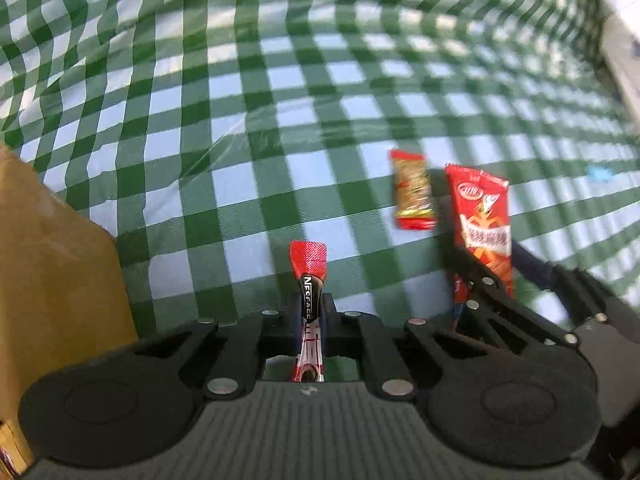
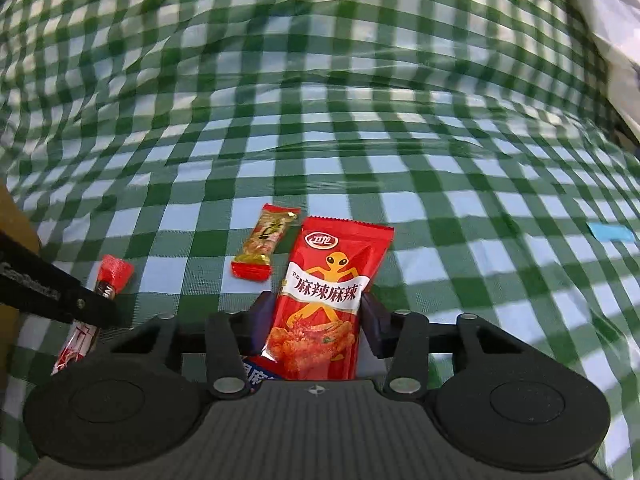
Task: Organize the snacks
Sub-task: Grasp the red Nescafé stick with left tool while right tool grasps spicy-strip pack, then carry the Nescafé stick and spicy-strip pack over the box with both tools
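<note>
My left gripper (image 1: 308,312) is shut on a red and black Nescafe stick (image 1: 309,280), held upright above the cloth; the stick also shows in the right wrist view (image 2: 108,280). My right gripper (image 2: 316,316) is shut on a red spicy snack packet (image 2: 326,300), which also shows in the left wrist view (image 1: 482,224) to the right of my left gripper. A small red and gold candy (image 1: 412,190) lies on the cloth between and ahead of both grippers; it also shows in the right wrist view (image 2: 264,246).
A green and white checked tablecloth (image 1: 280,100) covers the surface. A brown cardboard box (image 1: 52,272) stands at the left. A small blue scrap (image 2: 610,233) lies on the cloth at the right. A pale edge (image 1: 624,52) runs along the far right.
</note>
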Tool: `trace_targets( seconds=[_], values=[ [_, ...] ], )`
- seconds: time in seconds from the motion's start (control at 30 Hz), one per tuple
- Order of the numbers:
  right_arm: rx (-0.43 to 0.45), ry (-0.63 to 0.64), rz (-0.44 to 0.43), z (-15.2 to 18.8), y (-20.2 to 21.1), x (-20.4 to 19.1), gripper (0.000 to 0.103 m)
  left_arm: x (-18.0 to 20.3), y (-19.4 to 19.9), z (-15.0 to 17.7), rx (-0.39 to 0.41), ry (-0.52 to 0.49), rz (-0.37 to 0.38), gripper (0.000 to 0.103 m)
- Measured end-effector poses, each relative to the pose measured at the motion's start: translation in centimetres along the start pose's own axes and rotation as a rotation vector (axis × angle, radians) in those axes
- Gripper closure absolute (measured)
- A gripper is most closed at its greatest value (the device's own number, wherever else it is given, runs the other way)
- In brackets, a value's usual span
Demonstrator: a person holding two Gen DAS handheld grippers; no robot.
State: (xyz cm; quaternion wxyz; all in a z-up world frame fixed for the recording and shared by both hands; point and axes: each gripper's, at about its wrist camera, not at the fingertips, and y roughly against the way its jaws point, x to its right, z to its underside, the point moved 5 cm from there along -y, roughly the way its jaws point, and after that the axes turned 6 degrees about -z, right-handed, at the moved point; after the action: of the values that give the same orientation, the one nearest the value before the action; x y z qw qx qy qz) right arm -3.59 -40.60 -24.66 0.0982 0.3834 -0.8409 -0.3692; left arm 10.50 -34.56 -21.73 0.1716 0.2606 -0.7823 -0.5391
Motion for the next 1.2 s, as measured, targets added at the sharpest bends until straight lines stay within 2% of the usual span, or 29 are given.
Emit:
trace_targets(
  seconds=[0.23,0.4,0.6,0.83,1.03,1.2],
  values=[
    [0.114,-0.078,0.013,-1.4,7.6,0.3,0.056,0.2,8.5,2.1,0.101,0.036,0.069,0.094],
    [0.21,-0.095,-0.044,-1.9,15.0,-1.8,0.056,-0.7,15.2,5.0,0.168,0.068,0.099,0.094],
    [0.256,-0.036,-0.182,-1.4,23.0,-7.7,0.056,-4.7,22.8,9.9,0.261,0.091,-0.02,0.094],
    [0.228,0.035,-0.333,1.1,29.6,-15.7,0.056,-11.0,28.0,17.0,0.27,0.16,-0.085,0.094],
    [0.196,0.106,-0.39,2.7,33.1,-21.3,0.056,-16.1,30.8,22.6,0.286,0.228,-0.128,0.094],
    [0.2,0.154,-0.398,3.8,35.4,-24.1,0.056,-19.0,32.4,25.9,0.312,0.271,-0.149,0.094]
  ],
)
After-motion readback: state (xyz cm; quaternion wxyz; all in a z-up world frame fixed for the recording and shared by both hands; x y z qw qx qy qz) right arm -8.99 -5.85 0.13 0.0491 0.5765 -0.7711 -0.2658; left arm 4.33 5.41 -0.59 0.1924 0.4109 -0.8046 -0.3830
